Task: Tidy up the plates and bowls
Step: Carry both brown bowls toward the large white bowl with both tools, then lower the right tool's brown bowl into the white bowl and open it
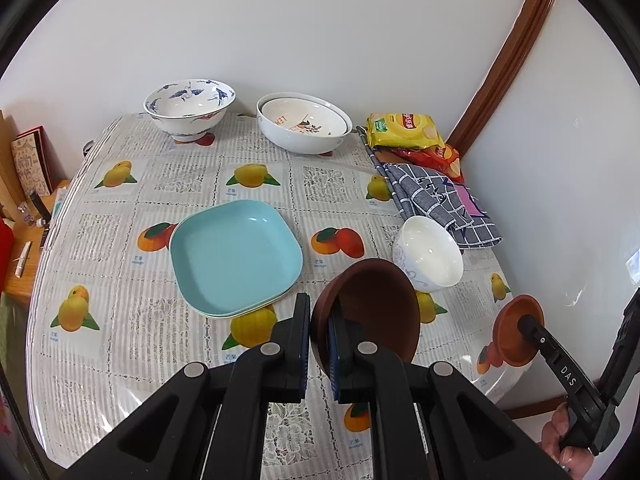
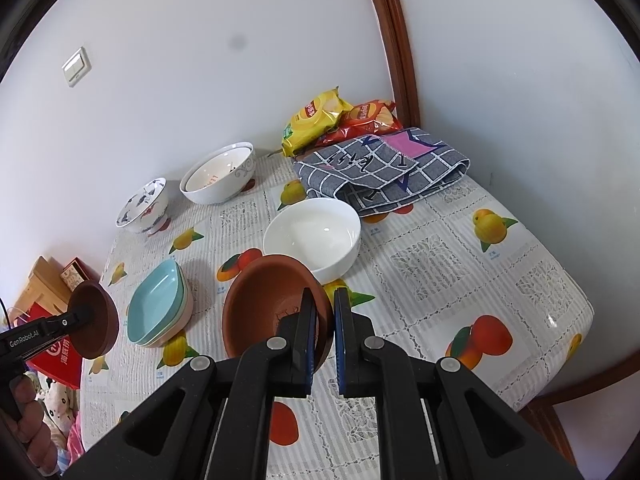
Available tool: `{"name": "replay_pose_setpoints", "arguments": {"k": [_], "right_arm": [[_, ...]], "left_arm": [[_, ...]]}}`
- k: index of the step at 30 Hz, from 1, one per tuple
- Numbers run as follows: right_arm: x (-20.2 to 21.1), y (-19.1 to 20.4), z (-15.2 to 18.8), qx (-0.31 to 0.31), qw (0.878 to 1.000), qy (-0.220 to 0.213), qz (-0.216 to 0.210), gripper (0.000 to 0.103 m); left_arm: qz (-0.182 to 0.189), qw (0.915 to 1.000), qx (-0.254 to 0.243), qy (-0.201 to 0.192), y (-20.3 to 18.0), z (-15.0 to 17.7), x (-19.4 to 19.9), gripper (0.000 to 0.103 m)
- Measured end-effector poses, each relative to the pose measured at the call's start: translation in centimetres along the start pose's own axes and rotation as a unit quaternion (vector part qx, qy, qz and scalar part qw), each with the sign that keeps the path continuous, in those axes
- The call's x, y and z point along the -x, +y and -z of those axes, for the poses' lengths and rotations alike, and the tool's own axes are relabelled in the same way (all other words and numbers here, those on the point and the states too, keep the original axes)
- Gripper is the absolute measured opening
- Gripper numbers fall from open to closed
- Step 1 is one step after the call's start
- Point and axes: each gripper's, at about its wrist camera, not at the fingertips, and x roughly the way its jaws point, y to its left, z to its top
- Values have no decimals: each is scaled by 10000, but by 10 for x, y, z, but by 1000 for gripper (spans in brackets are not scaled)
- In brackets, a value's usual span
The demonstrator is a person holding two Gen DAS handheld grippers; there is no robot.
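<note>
Jaws of your left gripper [image 1: 320, 344] clamp a brown bowl's [image 1: 376, 312] rim at lower centre; your right gripper [image 2: 322, 336] clamps another brown bowl [image 2: 272, 304] likewise. Teal plates [image 1: 236, 256] sit stacked mid-table [image 1: 120, 344], white bowl [image 1: 430, 254] to their right.

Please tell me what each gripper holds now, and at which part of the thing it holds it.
Left gripper: shut on the rim of a brown bowl. Right gripper: shut on the rim of a second brown bowl. Both bowls are tilted.
</note>
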Motion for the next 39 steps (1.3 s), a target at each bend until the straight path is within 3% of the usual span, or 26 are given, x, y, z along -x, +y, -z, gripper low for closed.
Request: {"name": "replay_pose_setpoints", "arguments": {"k": [19,39], "right_arm": [[-28,0,-20,96,9998,132,66,9],[-112,11,-52,465,9972,488,309,9]], "left_arm": [[4,10000,26,96,-1,-20,-24,8],[48,9992,189,363,12,-50,-81,8]]}}
